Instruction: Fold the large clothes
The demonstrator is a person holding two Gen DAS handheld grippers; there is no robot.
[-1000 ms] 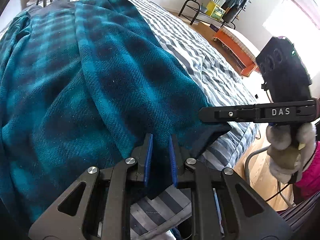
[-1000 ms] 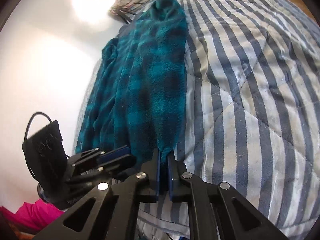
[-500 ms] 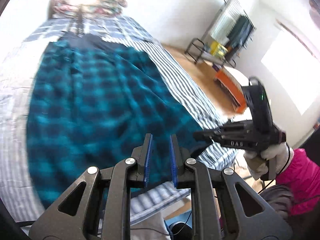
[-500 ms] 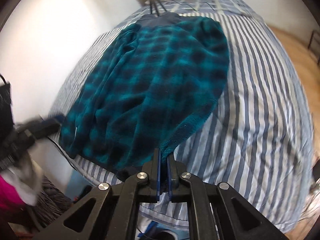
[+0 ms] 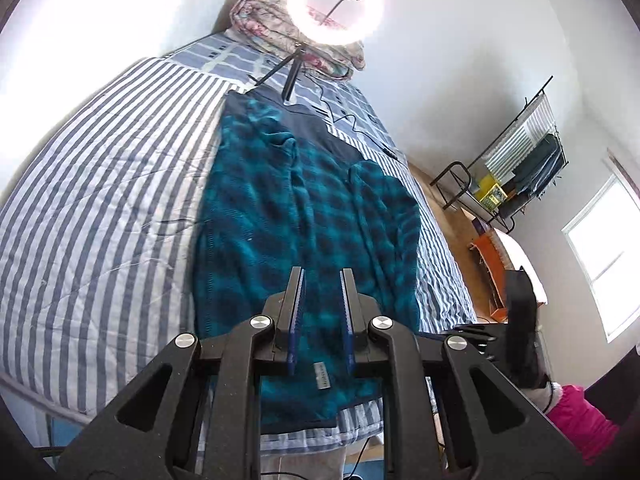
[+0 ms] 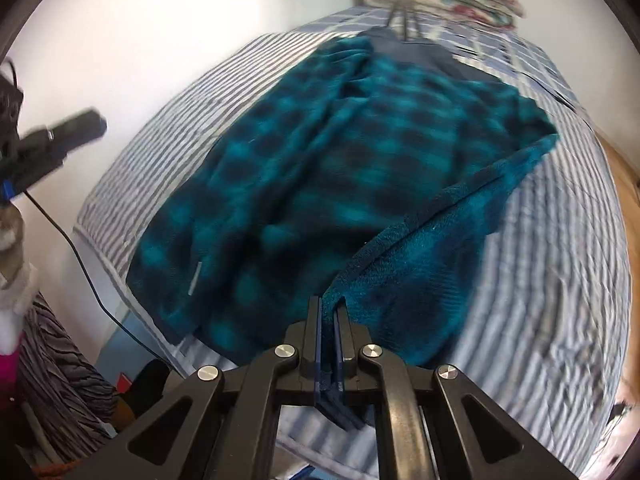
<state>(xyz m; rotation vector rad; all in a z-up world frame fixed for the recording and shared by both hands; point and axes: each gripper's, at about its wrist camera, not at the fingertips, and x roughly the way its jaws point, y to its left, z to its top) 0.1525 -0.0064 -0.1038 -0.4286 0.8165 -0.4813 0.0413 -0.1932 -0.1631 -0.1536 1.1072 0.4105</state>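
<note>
What I can't make out from my two wrist cameras

My right view is smeared: the plaid fleece (image 6: pixel 360 168) and the striped quilt (image 6: pixel 560 280) lose their edges. My left gripper (image 5: pixel 320 280) covers the fleece's near hem, and its small label (image 5: pixel 322 376) is too tiny to read. The ring light (image 5: pixel 336 0) glares out the pillows behind it.

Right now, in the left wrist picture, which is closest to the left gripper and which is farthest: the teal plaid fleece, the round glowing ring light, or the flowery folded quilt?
From the left gripper:
1. Teal plaid fleece, spread on the striped bed just beyond the fingertips.
2. Flowery folded quilt, at the bed's far end by the wall.
3. Round glowing ring light, right by the quilt; these last two are too close to call.
</note>
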